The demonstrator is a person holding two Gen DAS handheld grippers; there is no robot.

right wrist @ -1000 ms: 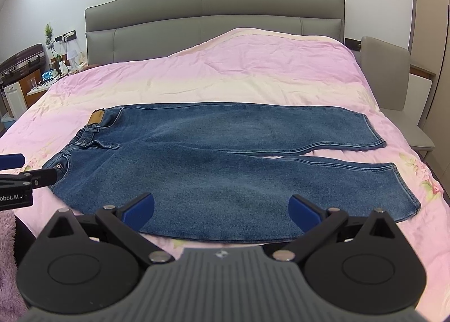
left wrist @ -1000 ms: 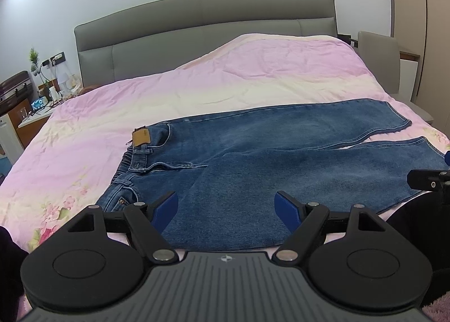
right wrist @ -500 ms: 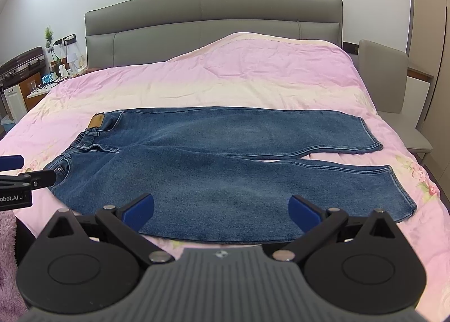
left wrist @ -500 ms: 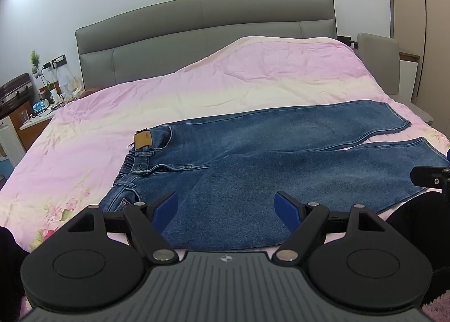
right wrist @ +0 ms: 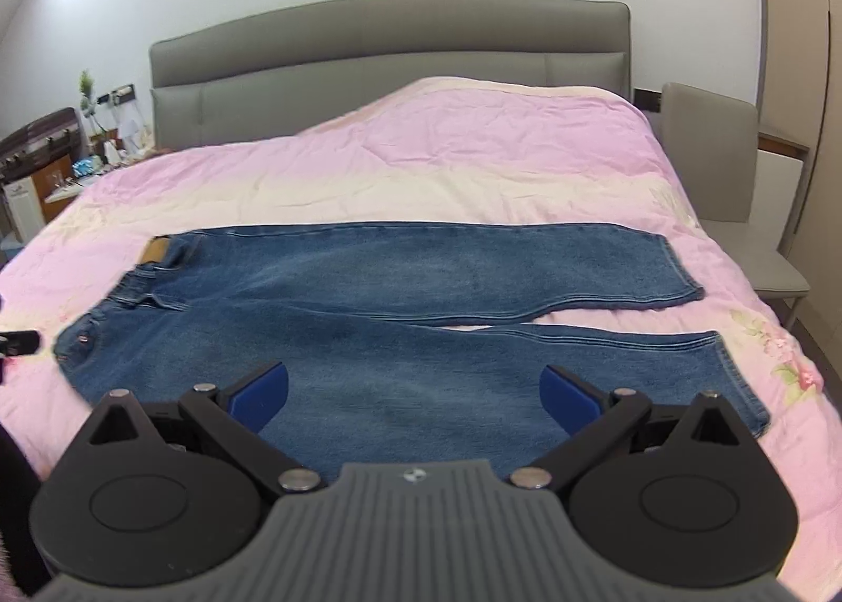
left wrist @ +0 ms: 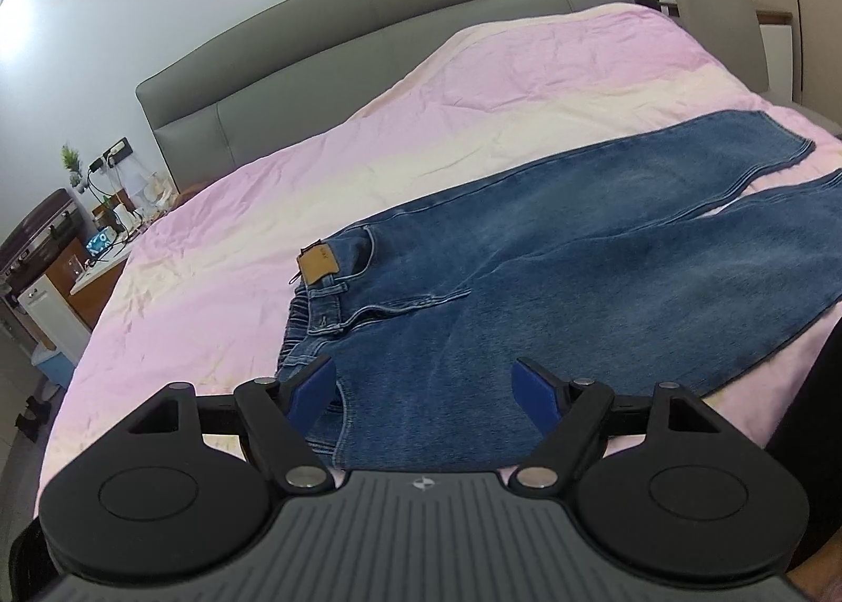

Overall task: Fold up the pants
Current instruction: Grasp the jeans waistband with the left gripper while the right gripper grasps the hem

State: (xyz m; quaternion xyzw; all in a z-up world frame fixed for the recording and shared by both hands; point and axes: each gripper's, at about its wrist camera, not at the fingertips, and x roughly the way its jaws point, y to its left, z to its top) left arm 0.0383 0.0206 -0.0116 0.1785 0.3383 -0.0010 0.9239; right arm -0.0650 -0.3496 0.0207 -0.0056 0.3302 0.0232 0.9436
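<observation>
A: Two grippers, both empty. The left gripper (left wrist: 423, 389) has its jaws wide, though they have just been closing a little with nothing between them; the right gripper (right wrist: 414, 394) also stands wide.

B: Where are the jeans (right wrist: 368, 318) from the jaws?

A: Just ahead and below, flat on the bed (right wrist: 473, 165). Their long axis runs across the view: waistband (left wrist: 310, 323) on the left, hems (right wrist: 737, 375) on the right. The left gripper is nearer the waistband, the right nearer the leg ends.

B: So the near edge is the target?

A: Probably. The near leg lies closest, the other just beyond it, a thin gap between them toward the hems.

B: And the surface?

A: Soft pink quilt, wrinkled. Beyond it, a grey headboard (right wrist: 389, 44); a chair (right wrist: 710, 154) on the right, a cluttered nightstand (left wrist: 105, 254) on the left.
</observation>
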